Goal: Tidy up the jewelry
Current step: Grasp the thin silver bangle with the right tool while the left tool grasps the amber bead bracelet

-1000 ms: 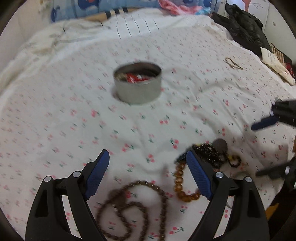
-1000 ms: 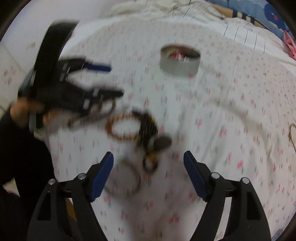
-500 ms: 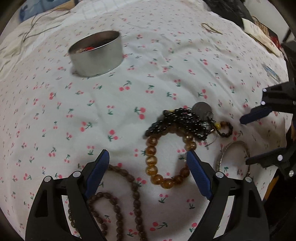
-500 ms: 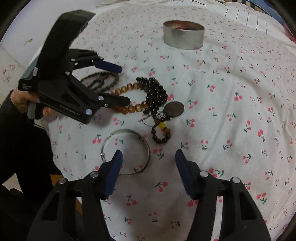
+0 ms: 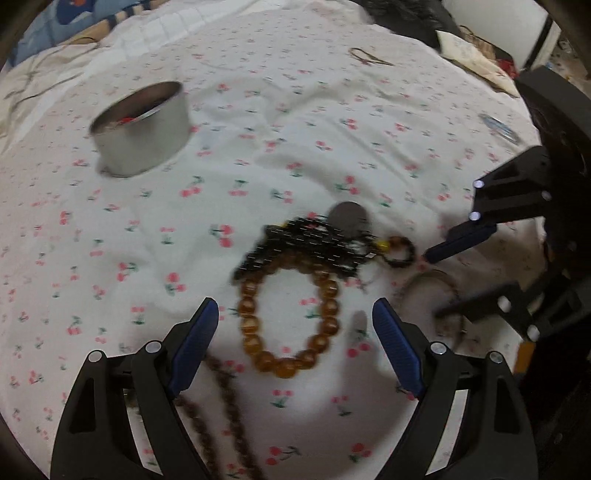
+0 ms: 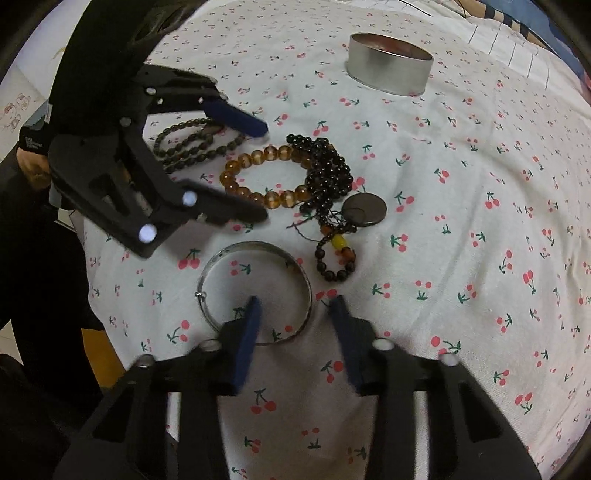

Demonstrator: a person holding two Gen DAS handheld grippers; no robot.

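Observation:
On a cherry-print sheet lie an amber bead bracelet, a black bead string with a dark disc, a brown bead necklace and a thin silver bangle. My left gripper hovers open over the amber bracelet, touching nothing. The jaws of my right gripper are closing: one finger is inside the bangle, the other outside, and its near rim lies between them unpressed. A round metal tin stands farther back.
A small dark bead loop with a yellow bead trails from the black string. A thin brown loop, black clothing and papers lie at the far side. The bed's edge and a person's dark sleeve are at the left.
The right gripper's jaws have narrowed and it has sunk until they straddle the bangle's rim. The left gripper tilted down and shifted over the amber bracelet, jaws unchanged.

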